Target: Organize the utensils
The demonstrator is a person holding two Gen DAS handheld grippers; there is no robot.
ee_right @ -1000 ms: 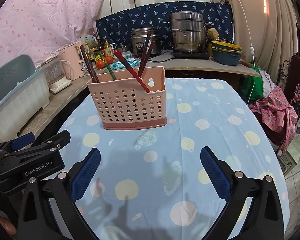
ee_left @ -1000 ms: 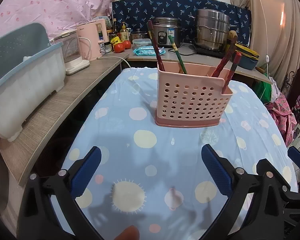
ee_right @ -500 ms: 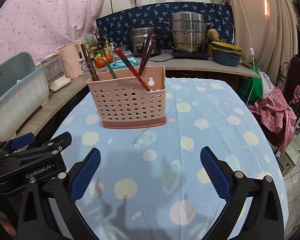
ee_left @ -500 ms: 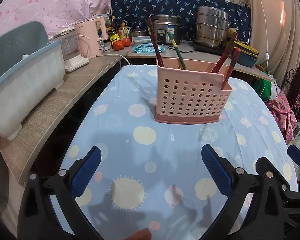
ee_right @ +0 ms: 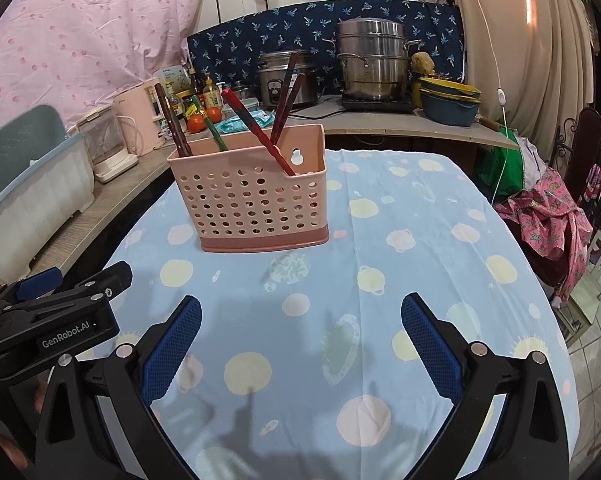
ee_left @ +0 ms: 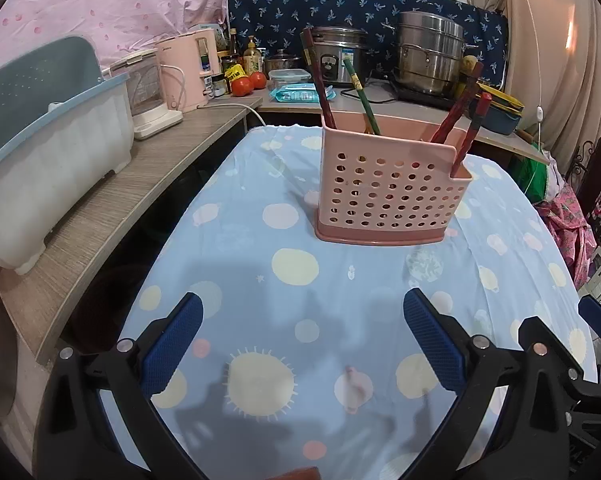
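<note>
While both grippers' fingers (ee_left: 432,344) gape empty, red and green chopsticks (ee_right: 256,128) lean in the pink perforated caddy (ee_right: 248,196)

left claw (ee_left: 302,338): spread wide, empty | right claw (ee_right: 300,336): spread wide, empty

Home kitchen: rice cooker (ee_left: 340,56), steamer pot (ee_right: 370,62), tomatoes (ee_left: 249,82).

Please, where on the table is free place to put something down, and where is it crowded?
Free: the tablecloth right of the pink basket, and between it and both open tools. Crowded: the wooden counter and back shelf.
</note>
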